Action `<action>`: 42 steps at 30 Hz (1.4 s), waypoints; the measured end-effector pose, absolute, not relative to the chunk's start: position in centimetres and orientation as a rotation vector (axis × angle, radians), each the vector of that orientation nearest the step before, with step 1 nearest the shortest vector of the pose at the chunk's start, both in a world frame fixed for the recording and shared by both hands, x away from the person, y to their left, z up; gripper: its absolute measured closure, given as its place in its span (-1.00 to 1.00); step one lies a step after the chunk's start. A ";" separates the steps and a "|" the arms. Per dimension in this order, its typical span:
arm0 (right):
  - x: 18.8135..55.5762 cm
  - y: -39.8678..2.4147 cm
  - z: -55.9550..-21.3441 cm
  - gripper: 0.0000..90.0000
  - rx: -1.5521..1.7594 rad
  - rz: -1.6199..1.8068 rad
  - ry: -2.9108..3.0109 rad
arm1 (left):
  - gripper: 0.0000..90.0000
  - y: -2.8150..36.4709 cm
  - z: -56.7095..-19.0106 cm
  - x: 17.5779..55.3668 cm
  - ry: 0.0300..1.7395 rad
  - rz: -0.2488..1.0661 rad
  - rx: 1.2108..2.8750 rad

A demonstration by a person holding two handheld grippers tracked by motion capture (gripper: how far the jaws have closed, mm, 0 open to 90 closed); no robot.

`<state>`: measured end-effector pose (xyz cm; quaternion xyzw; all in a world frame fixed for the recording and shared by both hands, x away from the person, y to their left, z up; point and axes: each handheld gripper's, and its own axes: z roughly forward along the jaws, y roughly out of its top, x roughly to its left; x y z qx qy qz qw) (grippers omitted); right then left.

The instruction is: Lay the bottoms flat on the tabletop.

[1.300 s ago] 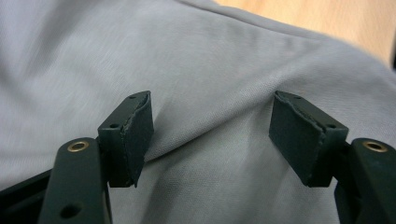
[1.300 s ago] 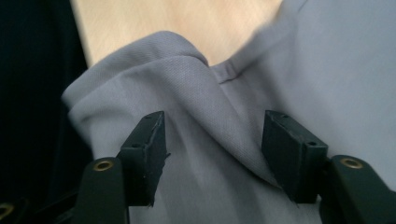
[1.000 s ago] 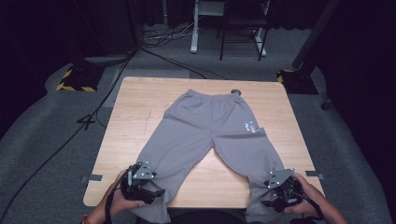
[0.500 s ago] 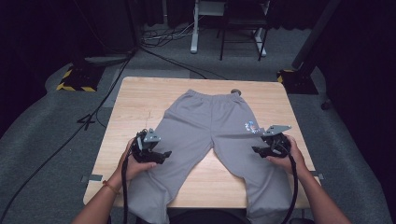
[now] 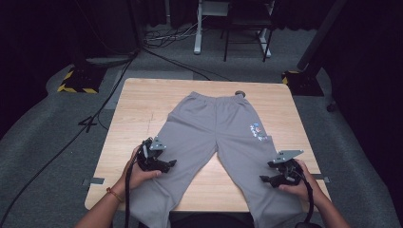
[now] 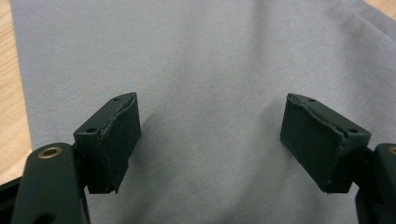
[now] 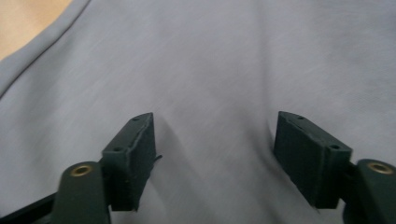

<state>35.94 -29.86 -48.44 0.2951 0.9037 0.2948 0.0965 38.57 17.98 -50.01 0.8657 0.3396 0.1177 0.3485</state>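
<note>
Grey trousers (image 5: 216,137) flat on table (image 5: 138,102); L gripper (image 5: 164,164) & R gripper (image 5: 271,179) over each leg.

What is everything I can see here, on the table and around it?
trousers: one pair, grey, spread flat on the table, waistband at the far edge, leg ends hanging over the near edge; small coloured print on one leg.
table: one, light wood, in the middle of the room.
floor mat: grey, around the table.
cable: one, black, running across the mat at the left.
yellow-and-black striped bases: two, on the floor past the table's far corners.
white frame: one, on the floor in the dark background.
left tongs: one, black, open, over the left trouser leg.
right tongs: one, black, open, over the right trouser leg.
</note>
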 end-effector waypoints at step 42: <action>35.2 -40.2 -50.3 -0.52 1.279 0.976 2.199 | -0.62 29.2 -50.4 32.6 1.119 0.425 2.148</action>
